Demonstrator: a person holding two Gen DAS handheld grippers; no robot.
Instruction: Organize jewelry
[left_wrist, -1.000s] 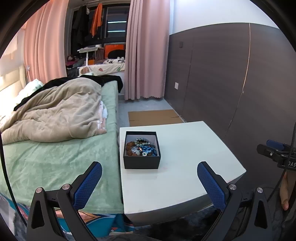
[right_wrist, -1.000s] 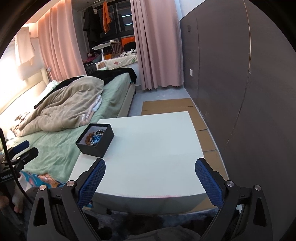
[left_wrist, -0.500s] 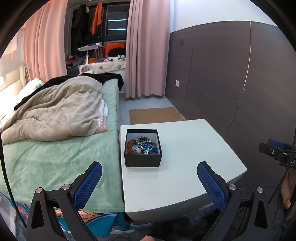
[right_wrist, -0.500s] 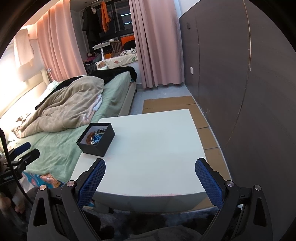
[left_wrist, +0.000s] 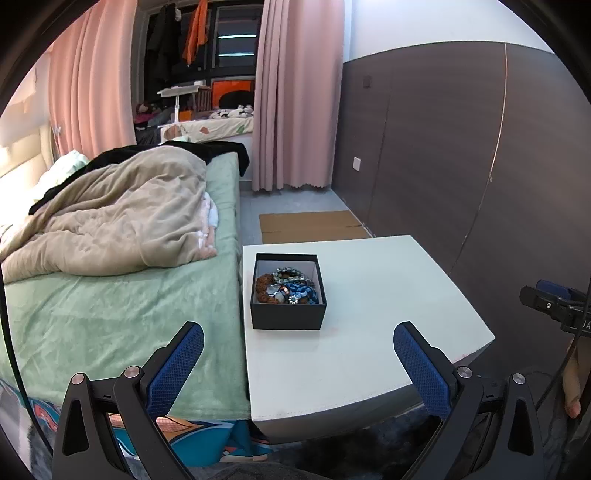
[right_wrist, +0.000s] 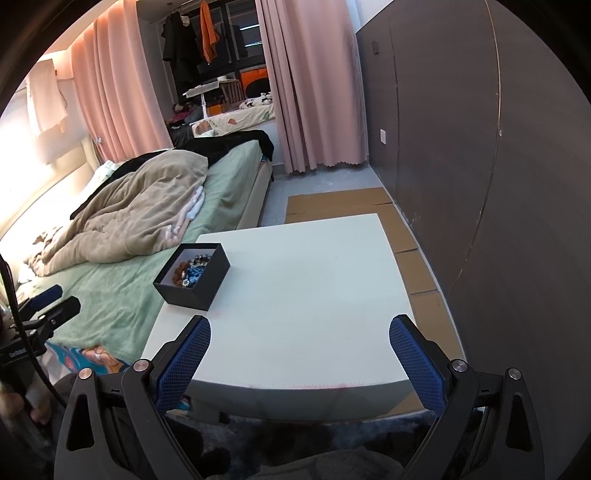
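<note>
Nearing jewelry box (grippers agape)

Black box with a white lining, sitting on a plain white surface. The jewelry inside is a mix of reddish-brown beads, blue woven bits and silvery grey pieces. The bed has a mint green sheet, with a beige duvet on top. Pink curtains, dark brown wall panels. Jaws have blue mesh-textured pads on black frames.
</note>
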